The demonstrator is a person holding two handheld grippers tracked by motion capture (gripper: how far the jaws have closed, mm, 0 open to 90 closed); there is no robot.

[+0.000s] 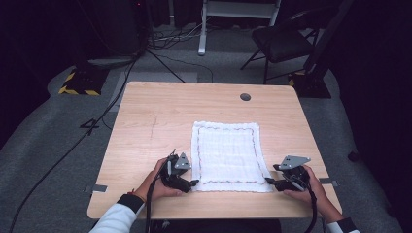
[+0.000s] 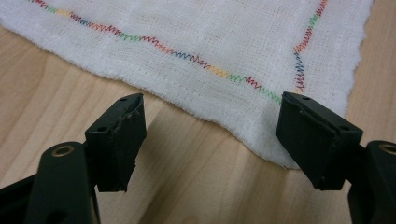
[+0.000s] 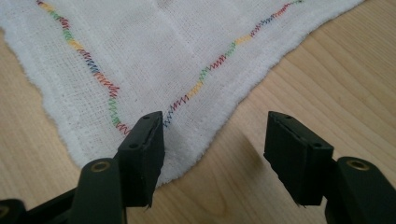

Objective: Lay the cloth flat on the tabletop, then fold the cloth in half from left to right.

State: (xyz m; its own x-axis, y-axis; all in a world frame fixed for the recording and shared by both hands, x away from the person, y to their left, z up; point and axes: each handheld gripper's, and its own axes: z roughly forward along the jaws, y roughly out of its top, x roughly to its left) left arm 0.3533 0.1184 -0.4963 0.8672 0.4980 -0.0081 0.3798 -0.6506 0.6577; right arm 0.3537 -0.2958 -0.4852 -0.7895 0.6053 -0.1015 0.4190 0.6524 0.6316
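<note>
A white cloth (image 1: 227, 155) with a multicoloured zigzag stitch border lies flat on the wooden table (image 1: 145, 126). My left gripper (image 1: 193, 183) rests at the cloth's near left corner, jaws open; in the left gripper view the cloth (image 2: 210, 42) has its corner just in front of the right jaw, and the left gripper (image 2: 210, 140) has bare wood between its jaws. My right gripper (image 1: 268, 181) sits at the near right corner, open. The right gripper (image 3: 212, 156) has its left jaw over the corner of the cloth (image 3: 154, 56).
A round grommet hole (image 1: 245, 97) is at the table's far side. Tape strips (image 1: 98, 188) mark the near edges. On the floor beyond stand a black chair (image 1: 282, 41), cables (image 1: 111, 97) and a yellow-black striped base (image 1: 77, 85).
</note>
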